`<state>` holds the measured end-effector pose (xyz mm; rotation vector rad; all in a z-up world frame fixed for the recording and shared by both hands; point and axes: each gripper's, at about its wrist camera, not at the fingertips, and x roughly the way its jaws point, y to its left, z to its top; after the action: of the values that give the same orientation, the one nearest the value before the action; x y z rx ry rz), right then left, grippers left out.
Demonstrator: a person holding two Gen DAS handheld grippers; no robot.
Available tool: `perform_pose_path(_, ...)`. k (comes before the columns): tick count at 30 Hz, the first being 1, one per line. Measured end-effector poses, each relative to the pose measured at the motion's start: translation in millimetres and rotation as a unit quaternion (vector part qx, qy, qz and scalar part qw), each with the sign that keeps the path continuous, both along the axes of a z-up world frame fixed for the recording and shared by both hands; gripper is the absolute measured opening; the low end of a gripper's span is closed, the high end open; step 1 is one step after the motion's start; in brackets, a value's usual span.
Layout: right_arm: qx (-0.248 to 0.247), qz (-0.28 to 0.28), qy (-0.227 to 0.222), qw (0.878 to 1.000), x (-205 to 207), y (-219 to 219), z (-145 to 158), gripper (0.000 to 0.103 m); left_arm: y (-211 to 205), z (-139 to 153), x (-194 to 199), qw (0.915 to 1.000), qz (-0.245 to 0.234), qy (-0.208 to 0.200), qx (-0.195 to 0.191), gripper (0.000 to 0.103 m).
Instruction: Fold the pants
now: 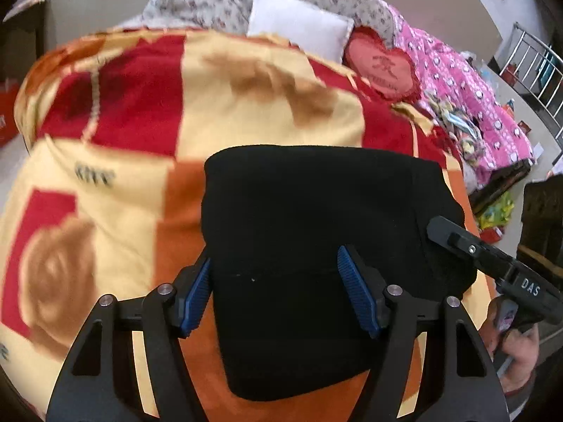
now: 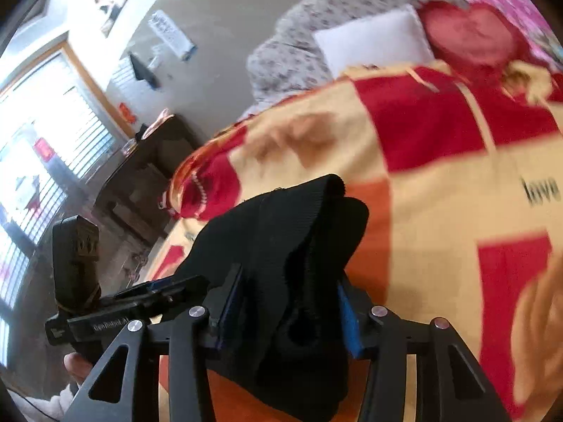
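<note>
Left fingers (image 1: 207, 295) spread wide above folded black pants (image 1: 309, 218), right fingers (image 2: 346, 320) clamping them

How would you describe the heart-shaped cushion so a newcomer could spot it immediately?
Start at the red, yellow and orange blanket covering the bed and follow it to its far edge. There, the heart-shaped cushion lies between a white pillow and a pink printed quilt. It alone is red and heart-shaped, with a frilled edge.
</note>
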<state>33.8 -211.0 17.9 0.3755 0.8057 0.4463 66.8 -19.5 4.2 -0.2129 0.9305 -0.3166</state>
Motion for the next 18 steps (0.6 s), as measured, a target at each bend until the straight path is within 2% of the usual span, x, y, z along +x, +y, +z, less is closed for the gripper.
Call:
perform_pose_path(3,-0.016,0.005,-0.005,1.0,24,14,0,0.047,14,9,16,0.9996,0.023,-0.015,0.0,0.069)
perform_pose_path(5,-0.027,0.0,0.01,1.0,41,18,-12,0.047,18,0,28,0.9994,0.028,-0.002,0.018,0.069)
perform_pose_path(6,-0.049,-0.011,0.025,0.998,50,19,-22,0.047,18,-10,36,0.9988,0.028,0.02,0.036,0.069)
perform_pose_path(8,-0.106,-0.016,0.041,0.993,60,19,-33,0.047,23,-23,42,0.9972,0.043,0.037,0.048,0.069)
perform_pose_path(10,-0.105,-0.015,0.039,0.994,55,11,-27,0.048,34,-27,38,0.9972,0.049,0.043,0.038,0.069)
perform_pose_path(12,-0.111,-0.023,0.02,0.993,42,7,-10,0.048,38,-23,33,0.9964,0.062,0.037,0.045,0.069)
perform_pose_path(15,-0.09,0.003,-0.014,0.996,27,15,13,0.048,36,-12,25,0.9941,0.075,0.013,0.076,0.069)
perform_pose_path(18,-0.099,0.022,-0.007,0.995,24,32,9,0.048,27,-14,26,0.9918,0.065,0.005,0.11,0.069)
